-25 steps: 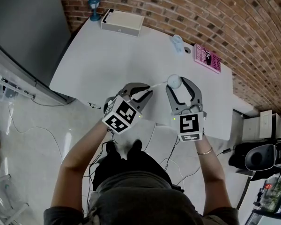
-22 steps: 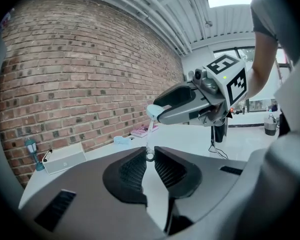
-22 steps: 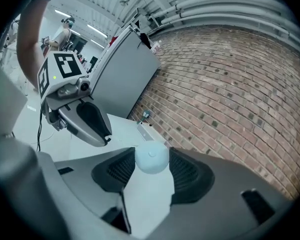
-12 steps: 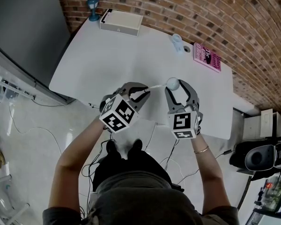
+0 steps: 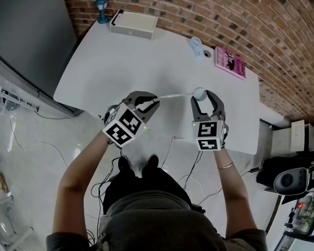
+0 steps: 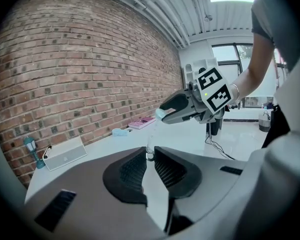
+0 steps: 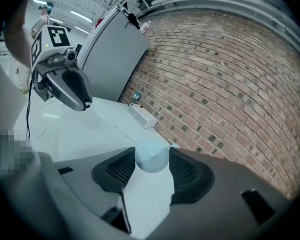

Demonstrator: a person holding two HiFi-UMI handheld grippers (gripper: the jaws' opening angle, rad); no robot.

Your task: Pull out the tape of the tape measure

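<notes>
Brickwork in red-brown (image 5: 261, 30) backs the white surface (image 5: 94, 67) that stretches out beyond both tools. Far ahead of the left tool (image 5: 148, 103) and off to its left stands a small blue lamp-shaped figure (image 5: 101, 9). Just right of that lies a flat white rectangular box (image 5: 134, 24) with a dark pen-like thing (image 5: 115, 18) at its left end.

The left tool's jaws are pressed nearly together, and their ribbed pads pinch the end of the thin white tape (image 5: 175, 95). From that pinch the tape runs in a straight line across to the right tool (image 5: 204, 95), which is level with the left tool and a little apart from it.

The right tool's jaws stand wide and are clamped on the round pale-blue tape measure case (image 5: 199, 93), one pad against each side. The case sits at the jaw tips, and a small round button at its centre faces back along the tool.

Well beyond the right tool, close to the wall, rests a small pale-blue object (image 5: 197, 47). A pink book (image 5: 230, 63) lies flat just to its right.
</notes>
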